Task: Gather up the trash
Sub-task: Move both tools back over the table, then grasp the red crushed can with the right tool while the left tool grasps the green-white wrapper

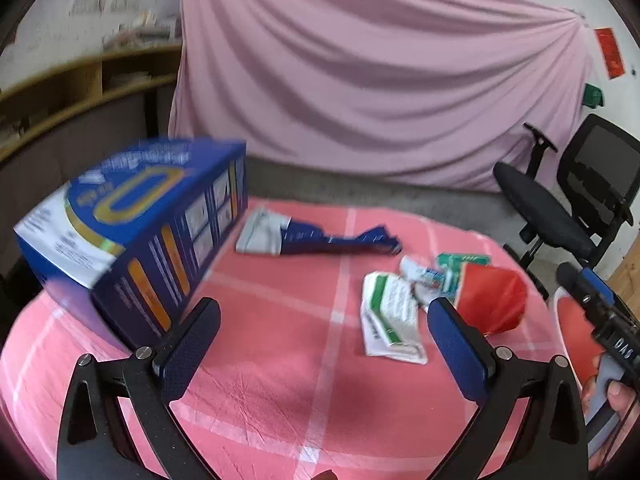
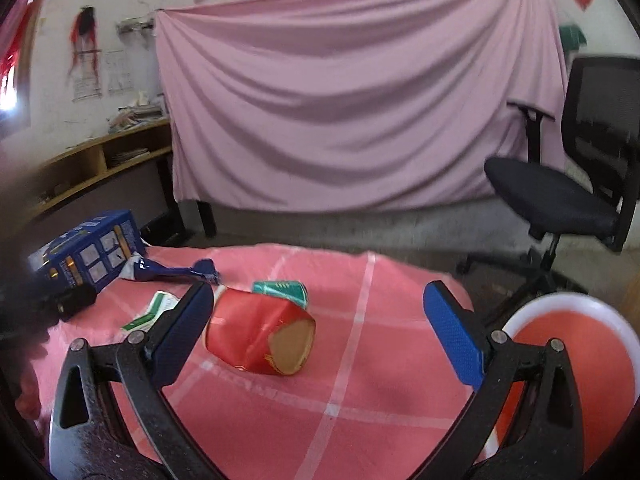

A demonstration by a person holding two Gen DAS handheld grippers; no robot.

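Note:
Trash lies on a round table with a pink checked cloth (image 1: 280, 392). A big blue box (image 1: 132, 232) lies at the left, also in the right wrist view (image 2: 86, 252). A flattened blue and white pack (image 1: 316, 234), a white and green wrapper (image 1: 390, 316), a small green pack (image 2: 284, 290) and a crushed red paper cup (image 2: 256, 334) lie further right. My left gripper (image 1: 324, 344) is open above the cloth, empty. My right gripper (image 2: 320, 332) is open, empty, with the red cup just ahead of its left finger.
A red bin with a white rim (image 2: 576, 344) stands off the table's right edge. A black office chair (image 2: 568, 184) stands behind it. A pink sheet (image 2: 352, 112) hangs at the back, and wooden shelves (image 2: 104, 160) run along the left wall.

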